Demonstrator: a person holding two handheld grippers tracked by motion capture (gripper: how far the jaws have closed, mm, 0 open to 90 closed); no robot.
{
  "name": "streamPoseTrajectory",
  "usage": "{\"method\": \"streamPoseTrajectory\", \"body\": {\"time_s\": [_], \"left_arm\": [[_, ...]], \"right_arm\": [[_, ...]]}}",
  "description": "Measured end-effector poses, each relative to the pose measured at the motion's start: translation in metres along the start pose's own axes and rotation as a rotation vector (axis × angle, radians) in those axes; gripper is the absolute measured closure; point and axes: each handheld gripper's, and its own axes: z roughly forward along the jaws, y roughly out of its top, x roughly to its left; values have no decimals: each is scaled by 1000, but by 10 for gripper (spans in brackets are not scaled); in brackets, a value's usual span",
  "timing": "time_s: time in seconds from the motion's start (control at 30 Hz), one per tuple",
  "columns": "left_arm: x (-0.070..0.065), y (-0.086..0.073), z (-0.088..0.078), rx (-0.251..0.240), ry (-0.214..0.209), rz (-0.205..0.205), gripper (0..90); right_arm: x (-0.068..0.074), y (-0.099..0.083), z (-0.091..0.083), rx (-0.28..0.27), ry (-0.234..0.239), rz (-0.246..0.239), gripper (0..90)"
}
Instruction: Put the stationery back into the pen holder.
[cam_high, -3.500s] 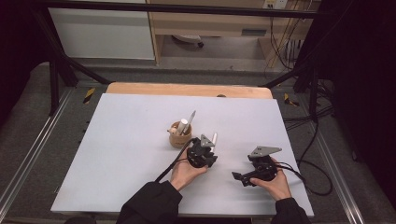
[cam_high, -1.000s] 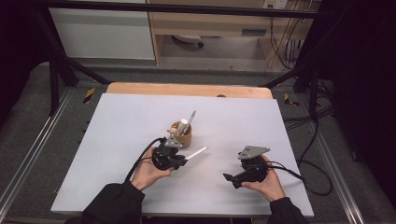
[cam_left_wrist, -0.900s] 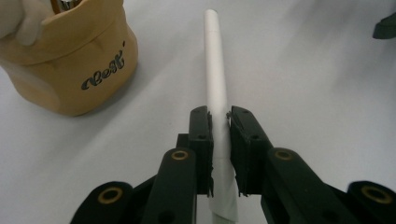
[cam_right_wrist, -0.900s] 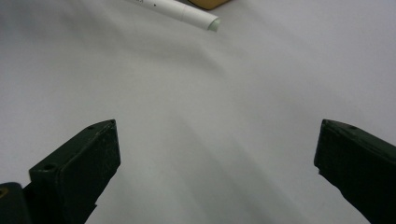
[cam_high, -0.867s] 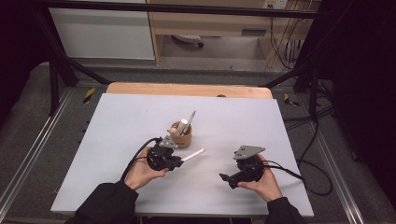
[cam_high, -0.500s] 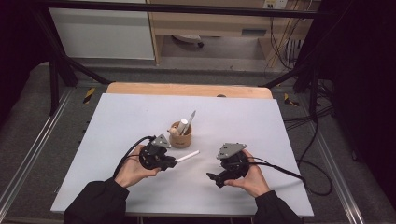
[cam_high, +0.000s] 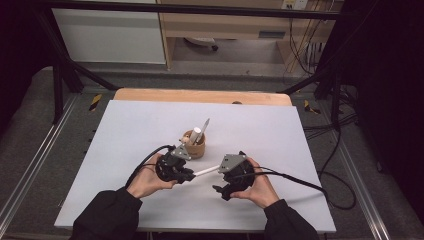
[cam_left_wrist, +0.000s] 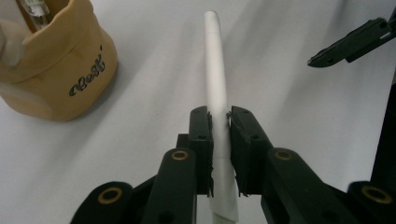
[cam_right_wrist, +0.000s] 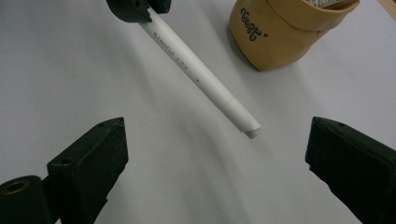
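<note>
Between left fingers — pen (clamped)

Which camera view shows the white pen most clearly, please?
The right gripper view: there the white pen lies almost whole, with its printed lettering and free tip readable, and one end in the left gripper. The left gripper view shows its barrel clamped between the jaws. The high view shows it as a thin white stick.

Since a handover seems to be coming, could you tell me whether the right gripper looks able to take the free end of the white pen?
Probably yes: the right gripper stands open, the white pen tip points between its jaws with nothing between, and the left gripper holds the other end.
</note>
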Motion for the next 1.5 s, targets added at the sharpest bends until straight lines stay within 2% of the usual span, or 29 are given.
{"method": "streamPoseTrajectory", "body": {"time_s": [0.4, 0.6, 0.8, 0.97, 1.13, 1.33, 1.5], "left_arm": [[-11, 21, 12, 34, -28, 41, 790], [-19, 33, 18, 48, -37, 71, 790], [-24, 41, 22, 57, -41, 86, 790], [-28, 47, 25, 62, -47, 95, 790], [-31, 50, 28, 77, -53, 112, 789], [-31, 52, 30, 80, -59, 109, 789], [-30, 53, 31, 80, -57, 106, 790]], "right_arm": [[5, -1, 6, 11, 8, -153, 234], [6, -3, 3, -2, 2, -230, 348], [8, -6, 1, 23, 16, -310, 475], [10, -8, 0, 19, 7, -373, 552], [10, -10, 0, 9, -23, -449, 602], [11, -12, -1, -6, -20, -501, 692], [12, -13, -1, -12, -20, -521, 756]]}}
